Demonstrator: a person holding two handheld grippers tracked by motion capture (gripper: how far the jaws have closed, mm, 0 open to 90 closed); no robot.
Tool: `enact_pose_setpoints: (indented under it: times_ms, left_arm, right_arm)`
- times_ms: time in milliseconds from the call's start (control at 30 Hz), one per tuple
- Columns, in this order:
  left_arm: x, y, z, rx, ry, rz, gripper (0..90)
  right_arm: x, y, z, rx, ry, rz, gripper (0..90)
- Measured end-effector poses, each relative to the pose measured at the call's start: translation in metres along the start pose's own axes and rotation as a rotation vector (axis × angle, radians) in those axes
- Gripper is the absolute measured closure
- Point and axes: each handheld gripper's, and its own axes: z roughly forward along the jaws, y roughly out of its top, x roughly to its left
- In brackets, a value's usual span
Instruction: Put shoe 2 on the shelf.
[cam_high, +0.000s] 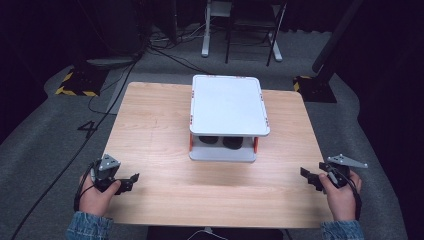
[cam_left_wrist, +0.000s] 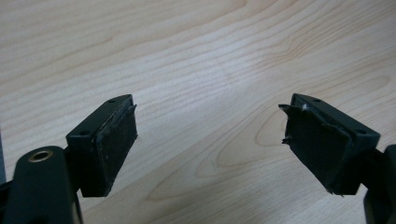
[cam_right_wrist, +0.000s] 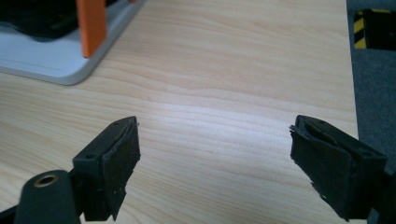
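High view shows a two-level white rack (cam_high: 229, 111) at the middle of the wooden table (cam_high: 160, 150), with the left gripper (cam_high: 131, 178) at about seven o'clock of it and the right gripper (cam_high: 306, 176) at about five o'clock, each well apart from it near the table's front corners. Two dark things (cam_high: 222, 142) lie side by side on the rack's lower shelf, under the top tray; what they are is too dark to tell. The rack's long axis runs from six to twelve o'clock, and its open front, between the orange posts (cam_high: 191, 142), faces six o'clock, toward the person.

Both grippers are released. In the left gripper view the jaws stand wide over bare wood with nothing between them, and the same holds in the right gripper view, where a corner of the rack's base and one orange post (cam_right_wrist: 92, 25) sit at eleven o'clock.

By my reading the hands are parked clear of the rack, either between steps or at one end of the work. Any next move on the dark things would call for a low, level reach into the front opening, keeping under the top tray.
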Motion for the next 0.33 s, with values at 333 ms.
enact_pose_setpoints:
  times_ms: [333]
  left_arm:
    - [-0.003, -0.002, 0.007, -0.013, -0.017, 0.005, 17.5]
  right_arm:
    - [0.003, -0.017, 0.033, -0.009, 0.042, 0.048, 16.1]
